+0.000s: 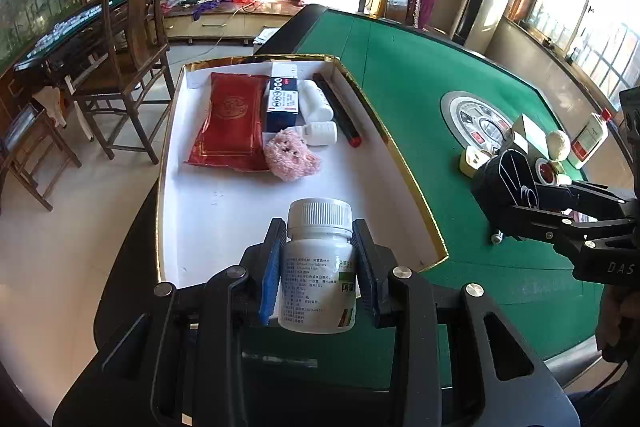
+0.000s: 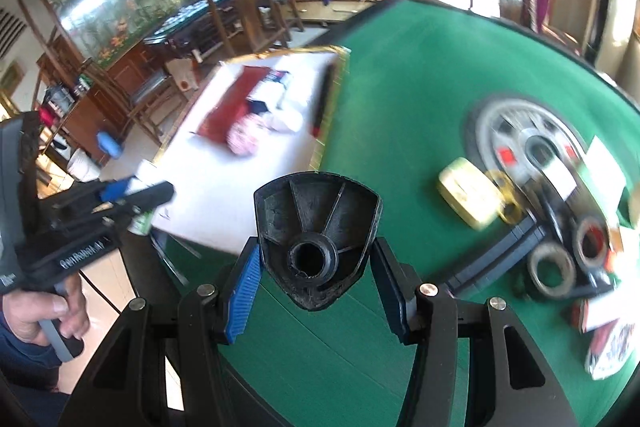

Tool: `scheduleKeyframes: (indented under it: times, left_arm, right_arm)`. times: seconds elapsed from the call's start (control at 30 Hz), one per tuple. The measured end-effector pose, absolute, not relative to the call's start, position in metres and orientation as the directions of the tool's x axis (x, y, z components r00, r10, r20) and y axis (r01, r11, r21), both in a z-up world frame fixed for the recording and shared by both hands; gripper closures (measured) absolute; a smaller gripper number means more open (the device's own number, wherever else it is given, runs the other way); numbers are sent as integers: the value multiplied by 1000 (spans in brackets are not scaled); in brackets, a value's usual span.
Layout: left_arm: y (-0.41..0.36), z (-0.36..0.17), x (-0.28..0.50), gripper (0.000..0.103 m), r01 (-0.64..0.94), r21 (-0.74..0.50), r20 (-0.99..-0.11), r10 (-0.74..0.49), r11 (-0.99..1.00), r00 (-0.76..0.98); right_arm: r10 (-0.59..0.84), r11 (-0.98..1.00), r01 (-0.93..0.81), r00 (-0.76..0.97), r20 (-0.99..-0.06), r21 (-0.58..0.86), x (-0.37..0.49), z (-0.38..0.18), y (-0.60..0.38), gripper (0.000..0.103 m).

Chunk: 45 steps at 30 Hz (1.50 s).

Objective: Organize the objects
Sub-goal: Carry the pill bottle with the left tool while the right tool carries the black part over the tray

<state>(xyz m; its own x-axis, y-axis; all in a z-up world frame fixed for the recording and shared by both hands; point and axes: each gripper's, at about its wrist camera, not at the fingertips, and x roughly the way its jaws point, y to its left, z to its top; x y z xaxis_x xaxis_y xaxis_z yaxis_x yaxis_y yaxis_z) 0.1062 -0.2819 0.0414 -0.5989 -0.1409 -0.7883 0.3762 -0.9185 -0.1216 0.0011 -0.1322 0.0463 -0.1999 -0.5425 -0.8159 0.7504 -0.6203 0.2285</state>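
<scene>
The white pill bottle (image 1: 319,267) stands upright between the pads of the left gripper (image 1: 319,273), cap up, printed label facing the camera, held above the near end of the white box (image 1: 224,211). The box stretches away ahead of it, its long axis running from the gripper toward the red pouch (image 1: 234,123) and pink plush (image 1: 292,155) at the far end. The left hand is nearer the box. The right gripper (image 2: 316,291) clamps a black fan-shaped plastic piece (image 2: 316,239) above the green surface (image 2: 400,99).
</scene>
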Motion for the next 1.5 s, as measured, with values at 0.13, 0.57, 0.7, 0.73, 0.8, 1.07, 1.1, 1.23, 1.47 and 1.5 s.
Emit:
scheduleKeyframes:
  times: [0.13,0.57,0.7,0.73,0.8,1.07,1.1,1.23,1.47,1.5]
  left_arm:
    - [-302,36,107,70,393,-132,-793,-141,-910,-592]
    - [-343,14,89,70,419,-158,-826,-113,-894,-552]
    - [-348,8,79,70,418,-164,-838,-97,-894,-536]
    - [-349,7,78,70,415,-165,-839,-93,-895,-536]
    - [-350,3,73,70,413,-162,-847,-89,-896,-525]
    - [-353,-12,60,70,415,-164,-870,-67,-895,-489]
    - [-354,-14,58,70,418,-162,-874,-67,-894,-482]
    - [-358,-20,52,70,424,-166,-882,-58,-890,-468]
    - [-360,-26,45,70,433,-167,-887,-57,-886,-458]
    - [-361,-27,44,70,436,-167,-888,-57,-884,-456]
  right_arm:
    - [-537,-588,779,-174,-826,218,3,45,-173,48]
    - [-464,-575,795,-121,-877,194,-9,10,-249,48]
    - [-440,-586,789,-119,-890,184,-17,0,-256,48]
    - [-435,-588,788,-118,-893,183,-18,-2,-258,48]
    - [-423,-593,786,-121,-898,173,-21,-6,-260,48]
    - [-396,-604,780,-118,-911,161,-32,-19,-267,48]
    - [-392,-604,781,-117,-912,160,-33,-21,-268,48]
    - [-381,-608,778,-112,-918,158,-37,-27,-271,48]
    - [-373,-614,774,-113,-921,154,-39,-33,-277,49]
    - [-372,-615,774,-115,-921,152,-40,-33,-278,49]
